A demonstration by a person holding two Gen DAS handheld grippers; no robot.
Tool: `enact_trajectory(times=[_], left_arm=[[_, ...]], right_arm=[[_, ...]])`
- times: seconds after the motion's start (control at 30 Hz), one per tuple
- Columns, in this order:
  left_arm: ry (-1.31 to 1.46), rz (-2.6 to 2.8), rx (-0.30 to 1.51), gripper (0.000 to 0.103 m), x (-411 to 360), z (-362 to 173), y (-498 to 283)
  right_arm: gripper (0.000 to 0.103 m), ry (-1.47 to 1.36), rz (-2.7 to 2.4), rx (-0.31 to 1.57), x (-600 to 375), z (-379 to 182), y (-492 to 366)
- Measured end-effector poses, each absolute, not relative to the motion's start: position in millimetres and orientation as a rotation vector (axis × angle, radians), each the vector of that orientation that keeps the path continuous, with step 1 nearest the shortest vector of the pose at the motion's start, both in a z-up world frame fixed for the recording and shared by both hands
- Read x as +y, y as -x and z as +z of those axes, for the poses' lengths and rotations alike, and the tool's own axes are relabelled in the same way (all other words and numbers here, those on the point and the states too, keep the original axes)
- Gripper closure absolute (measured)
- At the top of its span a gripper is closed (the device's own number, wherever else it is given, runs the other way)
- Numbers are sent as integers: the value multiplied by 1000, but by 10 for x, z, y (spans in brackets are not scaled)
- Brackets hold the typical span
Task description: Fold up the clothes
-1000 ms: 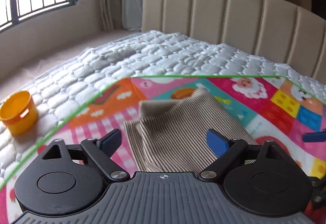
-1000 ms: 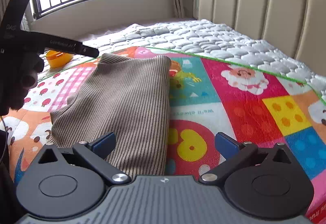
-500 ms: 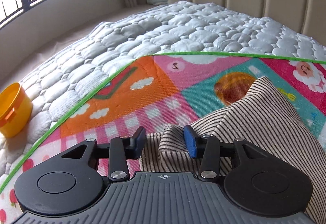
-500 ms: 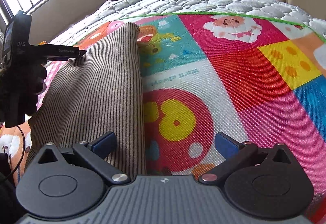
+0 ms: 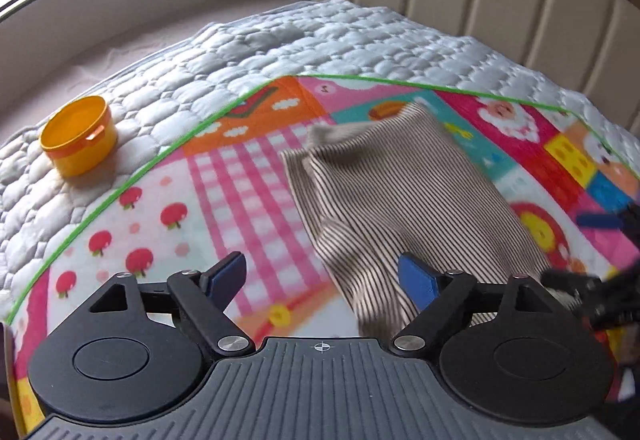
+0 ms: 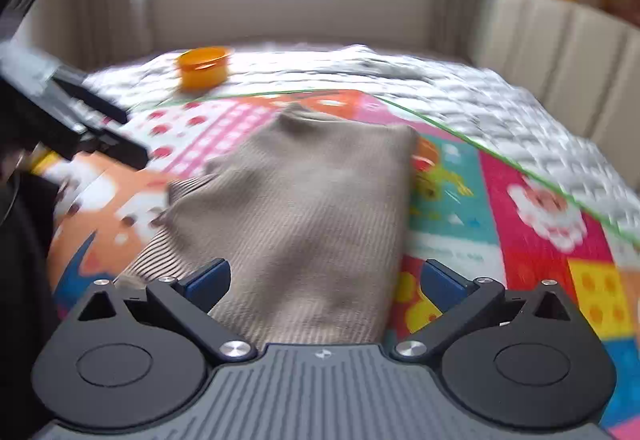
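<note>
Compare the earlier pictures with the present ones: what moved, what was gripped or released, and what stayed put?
The left gripper nipped a corner of the striped garment, has just opened again and pulled back, leaving that corner rumpled. The right gripper swung towards the window, jaws closing slightly, holding nothing. The orange tub and play mat stayed.

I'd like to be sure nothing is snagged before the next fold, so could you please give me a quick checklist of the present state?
1. Left gripper free of cloth: ok; jaws have just been opening, pads not pressing the fabric below.
2. Right gripper free: ok; jaws wide, having just been closing slightly, over the cloth without pinching.
3. Striped garment fully on the play mat: ok.
4. Garment lying flat: not ok; near corner is rumpled.
5. Orange cup apart from the garment: ok.
</note>
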State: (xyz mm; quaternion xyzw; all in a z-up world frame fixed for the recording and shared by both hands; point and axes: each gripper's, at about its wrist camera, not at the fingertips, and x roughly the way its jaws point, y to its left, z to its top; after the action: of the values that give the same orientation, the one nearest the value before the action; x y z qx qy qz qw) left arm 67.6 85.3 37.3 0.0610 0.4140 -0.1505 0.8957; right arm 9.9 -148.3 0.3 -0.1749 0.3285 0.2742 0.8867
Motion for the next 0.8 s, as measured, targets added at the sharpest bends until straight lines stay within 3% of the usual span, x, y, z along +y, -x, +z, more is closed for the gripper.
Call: enact_trajectory(times=[0.13, 0.33, 0.47, 0.67, 0.8], left_arm=[[-153, -327, 797, 7, 849, 397, -283], [-125, -260, 818, 7, 860, 287, -342], [-164, -318, 856, 5, 797, 238, -335], [-279, -425, 854, 4, 582, 196, -216], [-347, -555, 843, 3, 421, 195, -89]], right_arm=[[17, 597, 740, 731, -1114, 3, 198], [16, 811, 721, 732, -796, -452, 353], [14, 620, 638, 777, -894, -438, 185], [16, 14, 545, 912, -1530, -344, -197], [16, -55, 544, 921, -1582, -347, -185]])
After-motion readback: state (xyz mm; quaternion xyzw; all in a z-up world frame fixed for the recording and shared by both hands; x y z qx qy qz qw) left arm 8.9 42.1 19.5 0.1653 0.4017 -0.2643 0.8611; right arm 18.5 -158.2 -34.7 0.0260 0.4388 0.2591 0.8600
